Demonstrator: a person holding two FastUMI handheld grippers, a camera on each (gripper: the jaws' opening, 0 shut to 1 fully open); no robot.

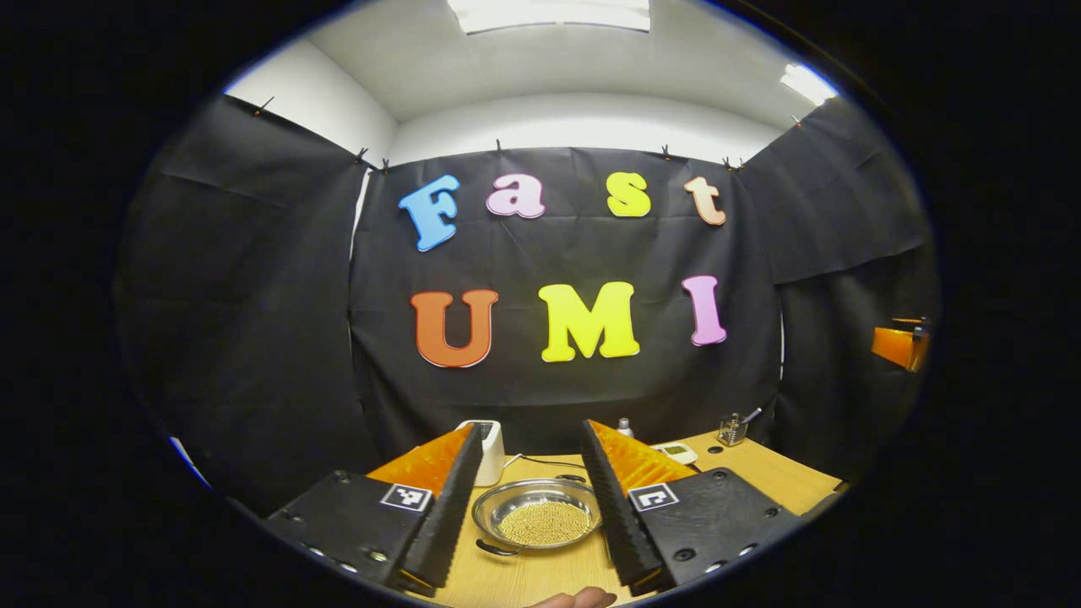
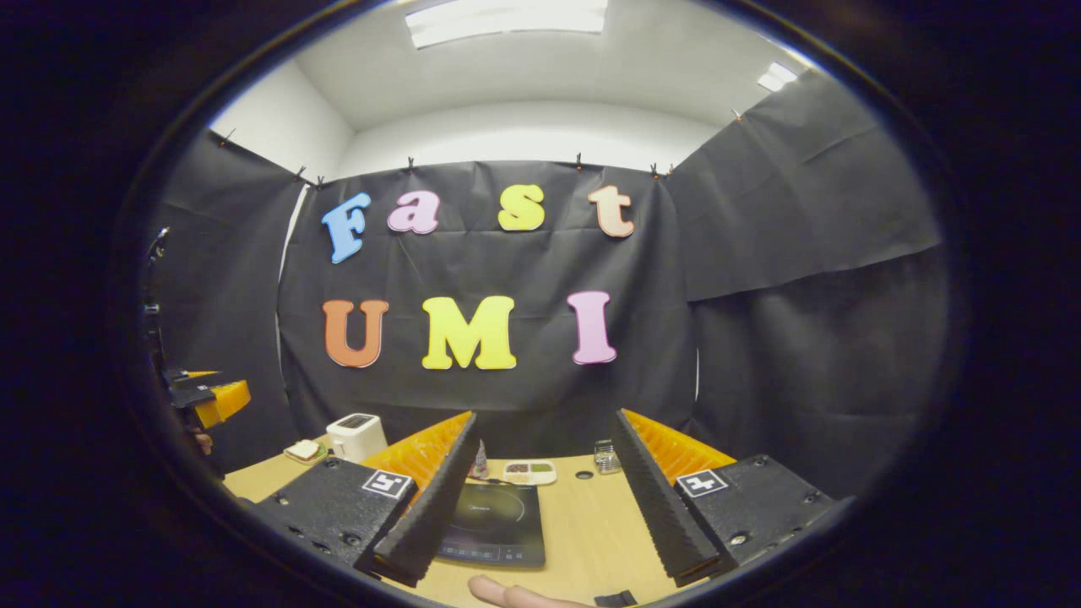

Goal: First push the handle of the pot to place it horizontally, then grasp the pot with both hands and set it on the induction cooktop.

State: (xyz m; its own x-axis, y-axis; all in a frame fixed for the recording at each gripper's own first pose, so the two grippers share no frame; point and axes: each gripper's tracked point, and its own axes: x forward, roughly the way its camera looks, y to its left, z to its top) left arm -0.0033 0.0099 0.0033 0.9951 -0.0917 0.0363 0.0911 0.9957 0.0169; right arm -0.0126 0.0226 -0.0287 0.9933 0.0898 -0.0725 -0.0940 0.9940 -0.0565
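The wooden counter (image 1: 760,473) carries everything. In the right gripper view the induction cooktop (image 2: 497,523) lies flat on it, ahead of the right gripper (image 2: 540,523) and a little toward 11 o'clock, its left edge hidden behind the left finger; the fingers stand wide apart and hold nothing. In the left gripper view the pot (image 1: 537,517) (a shallow metal pan with small yellowish grains inside) sits at 12 o'clock between the spread fingers of the left gripper (image 1: 528,523), which is wide open too, neither finger touching it. Its dark handle (image 1: 496,549) points toward 7 o'clock. A white toaster (image 2: 356,436) stands at 10 o'clock, and a small condiment tray (image 2: 529,471) at 12.
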